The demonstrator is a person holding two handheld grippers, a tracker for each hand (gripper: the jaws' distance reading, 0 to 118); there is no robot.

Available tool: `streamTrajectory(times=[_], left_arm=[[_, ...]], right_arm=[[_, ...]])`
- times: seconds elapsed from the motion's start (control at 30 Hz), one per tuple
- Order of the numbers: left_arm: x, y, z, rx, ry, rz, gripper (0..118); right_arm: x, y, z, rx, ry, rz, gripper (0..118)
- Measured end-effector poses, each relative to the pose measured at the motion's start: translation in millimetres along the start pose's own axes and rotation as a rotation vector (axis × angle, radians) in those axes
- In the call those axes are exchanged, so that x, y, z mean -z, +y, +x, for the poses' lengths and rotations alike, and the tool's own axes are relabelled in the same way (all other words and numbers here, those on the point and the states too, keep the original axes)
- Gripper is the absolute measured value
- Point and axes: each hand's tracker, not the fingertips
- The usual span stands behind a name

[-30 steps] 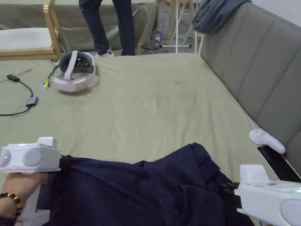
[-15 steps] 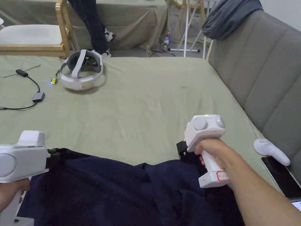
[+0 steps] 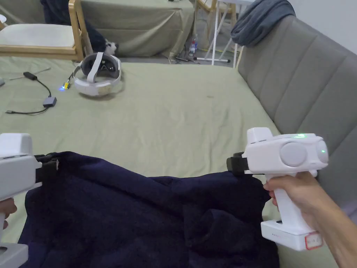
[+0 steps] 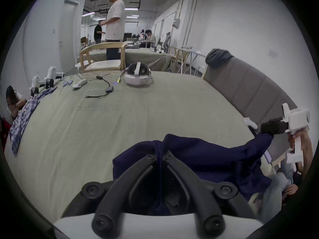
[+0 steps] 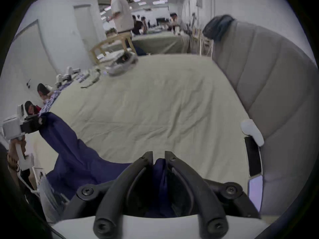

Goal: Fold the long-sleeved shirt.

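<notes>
Shirt (image 3: 146, 216) hangs between my left gripper (image 3: 48, 164) and right gripper (image 3: 234, 164), each clamped on an edge, so I can spread it over the bed (image 3: 174, 115).

The shirt (image 3: 139, 216) looks like soft, fuzzy navy cloth – matt, almost fleecy. The bed sheet (image 3: 174, 115) is thin olive cloth, matt and lightly wrinkled. Both grippers, left (image 3: 48, 164) and right (image 3: 233, 164), have smooth white plastic shells with matt black plastic jaws. The headboard (image 3: 306, 87) is grey woven fabric, padded. The headset (image 3: 97, 75) is glossy-ish white plastic – and the chair (image 3: 75, 31) is pale varnished wood.
</notes>
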Motion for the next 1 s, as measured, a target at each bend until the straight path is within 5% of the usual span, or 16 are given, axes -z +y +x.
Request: streamTrajectory(times=[0.17, 0.4, 0.5, 0.57, 0.6, 0.63, 0.67, 0.73, 0.8, 0.83, 0.93, 0.97, 1.0], left_arm=[[-57.5, -64.7, 6.4, 0.0, 0.017, -0.023, 7], [-9.3, -158.6, 10.7, 0.013, 0.044, -0.426, 7], [-0.6, -169.2, 16.1, 0.005, 0.059, -0.479, 30], [-5.1, -171.5, 12.4, -0.038, 0.018, -0.46, 73], [-12.6, -170.1, 12.2, -0.051, 0.0, -0.444, 92], [-21.4, -167.3, 10.7, -0.062, -0.011, -0.41, 105], [-36.1, -161.8, 8.9, -0.067, -0.02, -0.352, 106], [-70.1, -146.1, 4.6, -0.084, -0.018, -0.238, 106], [-99.3, -127.7, 2.5, -0.102, -0.003, -0.131, 100], [-110.7, -118.6, 1.3, -0.105, 0.001, -0.091, 79], [-127.6, -97.6, -1.9, -0.133, -0.014, -0.044, 42], [-124.1, -94.7, -1.8, -0.136, -0.004, -0.008, 5], [-120.0, -93.9, -2.2, -0.128, -0.018, -0.038, 3]], right_arm=[[-75.9, -101.0, -28.7, 0.009, -0.016, 0.041, 11], [-16.5, -190.1, -35.4, -0.076, -0.078, -0.223, 11], [3.3, -207.2, -44.1, -0.098, -0.074, -0.237, 12], [-3.8, -206.0, -44.3, -0.089, -0.064, -0.213, 27], [-7.0, -203.6, -42.8, -0.078, -0.07, -0.204, 47], [-12.7, -200.0, -41.0, -0.071, -0.087, -0.194, 81], [-21.8, -195.3, -38.8, -0.062, -0.115, -0.172, 104], [-48.1, -187.0, -34.9, -0.04, -0.095, -0.089, 114], [-74.9, -175.8, -33.4, 0.021, -0.05, 0.001, 109], [-86.3, -174.0, -28.6, 0.059, -0.04, 0.033, 87], [-109.7, -162.3, -30.0, 0.093, -0.009, 0.084, 50], [-112.9, -160.7, -31.1, 0.085, -0.018, 0.081, 1], [-115.9, -159.5, -32.3, 0.093, -0.035, 0.098, 0]])
